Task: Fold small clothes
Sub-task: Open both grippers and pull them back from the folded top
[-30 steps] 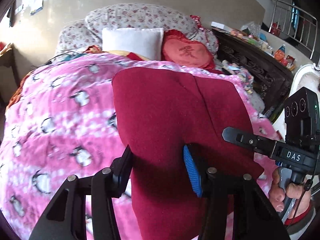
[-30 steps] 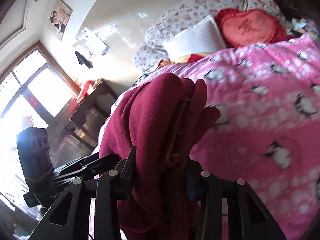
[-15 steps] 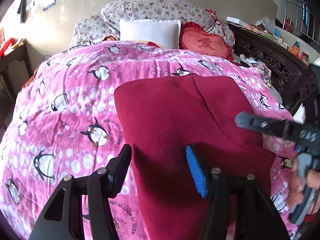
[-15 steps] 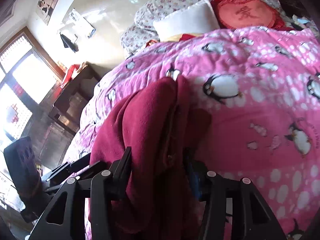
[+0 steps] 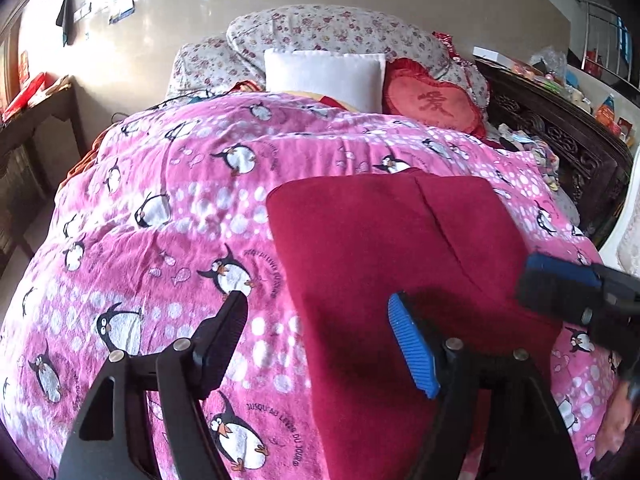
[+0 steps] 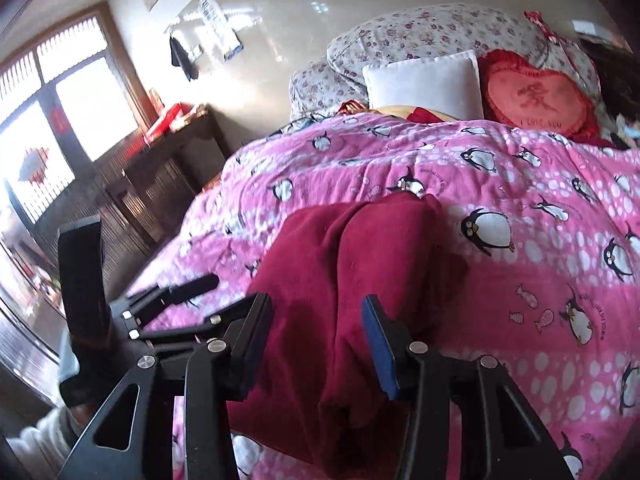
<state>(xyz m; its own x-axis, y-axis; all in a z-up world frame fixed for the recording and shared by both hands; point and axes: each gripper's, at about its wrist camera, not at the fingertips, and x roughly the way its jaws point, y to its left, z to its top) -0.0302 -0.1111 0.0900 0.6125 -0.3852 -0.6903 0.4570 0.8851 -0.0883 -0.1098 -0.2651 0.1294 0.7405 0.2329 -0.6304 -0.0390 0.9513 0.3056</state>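
A dark red garment lies spread flat on the pink penguin blanket. My left gripper is open above its near left edge, one finger over the blanket, the blue-padded finger over the cloth. In the right wrist view the garment lies in soft folds on the blanket. My right gripper is open, its jaws apart over the near end of the cloth. The right gripper's finger also shows at the right in the left wrist view.
A white pillow, a red heart cushion and floral pillows lie at the bed's head. A dark carved wooden frame runs along the right side. A dark wooden cabinet stands left of the bed by the window.
Both grippers pulled back and down toward the bed's near end. The right gripper let go of the bunched red garment, which now lies on the blanket.
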